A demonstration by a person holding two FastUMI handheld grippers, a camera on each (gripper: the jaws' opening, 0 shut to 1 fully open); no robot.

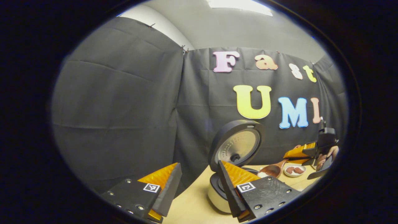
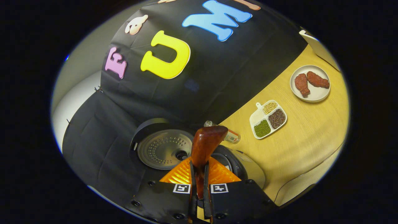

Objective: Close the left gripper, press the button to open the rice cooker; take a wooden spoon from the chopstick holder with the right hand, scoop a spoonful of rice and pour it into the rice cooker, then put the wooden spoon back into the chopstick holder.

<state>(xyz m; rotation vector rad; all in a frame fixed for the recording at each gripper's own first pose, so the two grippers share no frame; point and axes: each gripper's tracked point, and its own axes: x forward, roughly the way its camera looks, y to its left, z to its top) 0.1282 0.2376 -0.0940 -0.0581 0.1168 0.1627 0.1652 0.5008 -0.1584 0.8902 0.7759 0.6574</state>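
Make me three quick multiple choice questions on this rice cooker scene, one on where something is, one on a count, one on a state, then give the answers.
1. Where is the wooden spoon?
A. on the plate
B. in the right claw
C. lying on the table

2. How many compartments has the divided dish?
A. two
B. four
C. six

3. The rice cooker lid is:
A. open
B. shut
C. removed

Answers: B, both fingers press on the handle; B, four sections of grains show; A, the lid stands raised with its metal inner face showing.

Left gripper (image 1: 199, 183) up in the air, jaws wide apart. Right gripper (image 2: 199, 174) tilted down, jaws clamped tight, hand (image 1: 326, 155) behind it.
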